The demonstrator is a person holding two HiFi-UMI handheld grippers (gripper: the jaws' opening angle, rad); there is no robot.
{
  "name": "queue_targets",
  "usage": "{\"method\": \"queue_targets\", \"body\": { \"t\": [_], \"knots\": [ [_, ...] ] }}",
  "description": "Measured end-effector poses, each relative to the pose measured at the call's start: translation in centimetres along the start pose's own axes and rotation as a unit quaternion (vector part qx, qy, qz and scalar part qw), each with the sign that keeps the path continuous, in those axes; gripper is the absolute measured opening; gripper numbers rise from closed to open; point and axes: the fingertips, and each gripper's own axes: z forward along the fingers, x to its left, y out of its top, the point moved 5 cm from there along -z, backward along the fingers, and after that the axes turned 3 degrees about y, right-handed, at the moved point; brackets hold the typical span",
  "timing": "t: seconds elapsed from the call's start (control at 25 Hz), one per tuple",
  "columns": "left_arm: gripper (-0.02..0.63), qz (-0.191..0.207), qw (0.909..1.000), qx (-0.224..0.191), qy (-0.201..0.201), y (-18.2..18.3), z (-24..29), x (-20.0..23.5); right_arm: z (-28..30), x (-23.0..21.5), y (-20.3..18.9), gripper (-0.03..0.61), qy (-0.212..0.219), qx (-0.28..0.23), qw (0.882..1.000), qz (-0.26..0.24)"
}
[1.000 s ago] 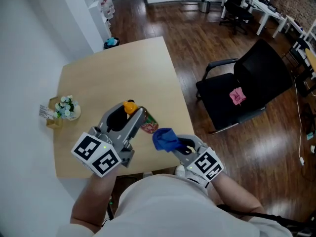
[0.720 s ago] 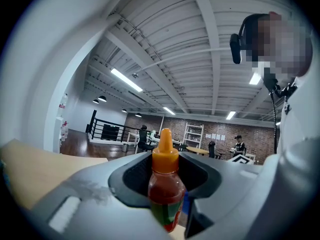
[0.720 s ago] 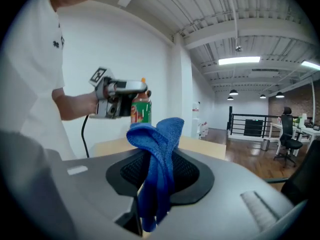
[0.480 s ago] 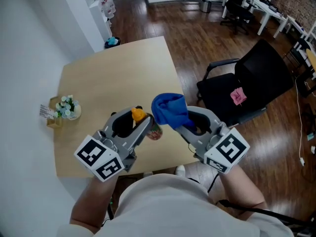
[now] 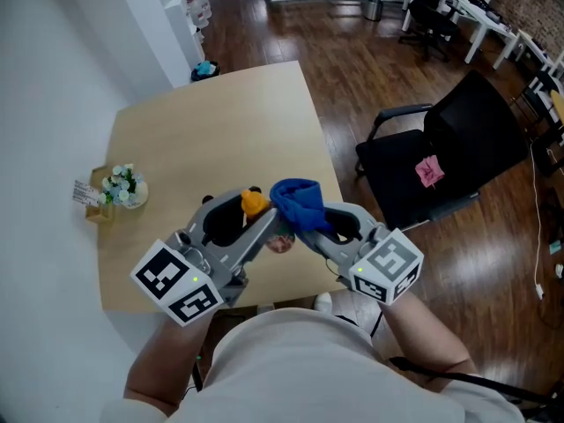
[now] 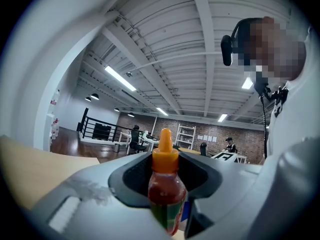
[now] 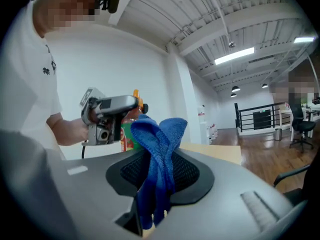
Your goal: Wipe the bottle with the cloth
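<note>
Head view looks down on both claws held up over the near edge of a pale wooden table (image 5: 220, 122). The left gripper (image 5: 258, 226) squeezes a small bottle of red sauce with a pointed orange cap (image 5: 254, 203). The right gripper (image 5: 304, 221) pinches a soft blue cloth (image 5: 298, 199). The cloth bunches up right beside the orange cap, above the table.

Left gripper view shows what the top camera does not: the bottle stands up straight between the two jaws, which press on its sides, and it has a green band low down. A bit of blue peeks out behind it.

Right gripper view shows the cloth folded and hanging down between its own jaws, which are tight on it. Behind the cloth is the other claw with the bottle, held by a hand (image 7: 67, 129).

On the table's far left stands a little pot of white flowers (image 5: 123, 188). The floor is dark brown wood (image 5: 352, 69). A black office chair (image 5: 458, 157) with a pink thing (image 5: 429, 171) on its seat stands to the right. A white wall (image 5: 53, 77) runs along the left.
</note>
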Motion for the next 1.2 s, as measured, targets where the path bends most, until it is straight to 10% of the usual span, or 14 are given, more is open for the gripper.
{"method": "queue_targets", "body": {
  "t": [0.4, 0.96, 1.2],
  "knots": [
    [0.160, -0.003, 0.9999, -0.009, -0.007, 0.7, -0.3, -0.1, -0.9, -0.6, -5.6, 0.117, -0.023, 0.060, 0.998, 0.017],
    [0.160, 0.009, 1.0000, 0.001, 0.001, 0.4, -0.3, 0.8, -4.3, 5.2, 2.7, 0.117, -0.009, -0.051, 0.997, -0.064],
    [0.161, 0.018, 0.9997, -0.013, -0.008, 2.0, 0.0, 0.9, -3.4, 7.5, -3.0, 0.117, 0.022, 0.046, 0.997, -0.059]
  ]
}}
